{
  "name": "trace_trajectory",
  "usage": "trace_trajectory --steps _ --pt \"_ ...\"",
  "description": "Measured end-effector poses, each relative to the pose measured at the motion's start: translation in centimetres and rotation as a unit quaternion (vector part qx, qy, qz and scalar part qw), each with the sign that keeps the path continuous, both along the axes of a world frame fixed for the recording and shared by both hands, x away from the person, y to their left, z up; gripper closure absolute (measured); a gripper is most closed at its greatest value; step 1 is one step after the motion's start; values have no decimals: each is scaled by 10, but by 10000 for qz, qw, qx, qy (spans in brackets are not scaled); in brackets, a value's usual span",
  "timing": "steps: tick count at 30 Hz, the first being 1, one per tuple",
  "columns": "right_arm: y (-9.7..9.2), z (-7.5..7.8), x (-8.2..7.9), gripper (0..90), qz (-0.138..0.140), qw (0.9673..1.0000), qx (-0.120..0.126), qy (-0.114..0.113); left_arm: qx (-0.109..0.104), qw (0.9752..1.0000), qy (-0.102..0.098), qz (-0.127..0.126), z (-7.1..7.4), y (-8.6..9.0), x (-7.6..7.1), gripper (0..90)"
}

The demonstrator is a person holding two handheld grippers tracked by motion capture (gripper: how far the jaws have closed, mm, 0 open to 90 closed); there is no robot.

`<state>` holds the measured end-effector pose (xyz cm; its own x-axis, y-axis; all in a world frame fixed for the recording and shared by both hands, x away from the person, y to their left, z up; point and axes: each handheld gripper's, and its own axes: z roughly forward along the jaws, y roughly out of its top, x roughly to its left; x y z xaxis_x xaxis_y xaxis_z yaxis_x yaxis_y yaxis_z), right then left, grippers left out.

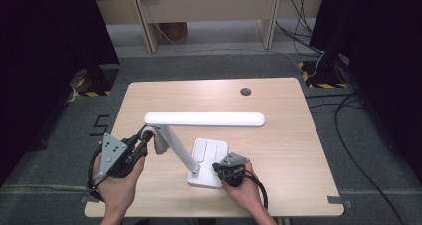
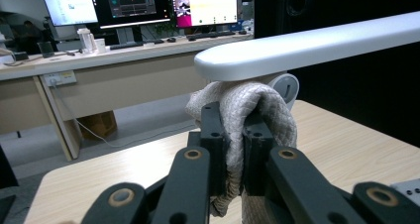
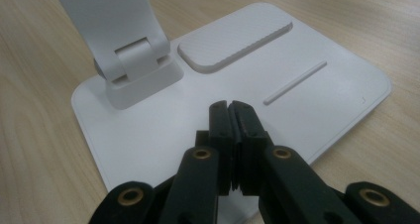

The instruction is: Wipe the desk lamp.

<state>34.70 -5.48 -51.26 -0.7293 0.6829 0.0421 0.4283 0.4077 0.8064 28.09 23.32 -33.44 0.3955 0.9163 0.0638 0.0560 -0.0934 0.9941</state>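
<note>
The left gripper and right gripper are showing black jointed jaws with brass-ringed pivot pins. Each is wearing a grey three-cornered plate dotted with screws, and each is trailing a black cable. The forearms are showing bare, no sleeves.

A light wooden worktop with rounded corners stands on a grey carpeted floor. Near its far edge sits a small dark round hole. Directly on the wood, toward the near side and a little right of centre, lies the flat white base of a desk lamp, rounded at the corners, with a raised ribbed pad on top and a thin ridge beside it.
</note>
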Motion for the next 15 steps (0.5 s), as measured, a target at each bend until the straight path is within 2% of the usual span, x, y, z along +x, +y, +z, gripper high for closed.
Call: trace_trajectory --steps 5,15 --pt "0 0 0 883 -8 10000 3 4 -130 9999 6 22 3 5 2 831" --pt "0 0 0 883 -9 10000 8 0 -48 10000 4 -4 0 0 2 831"
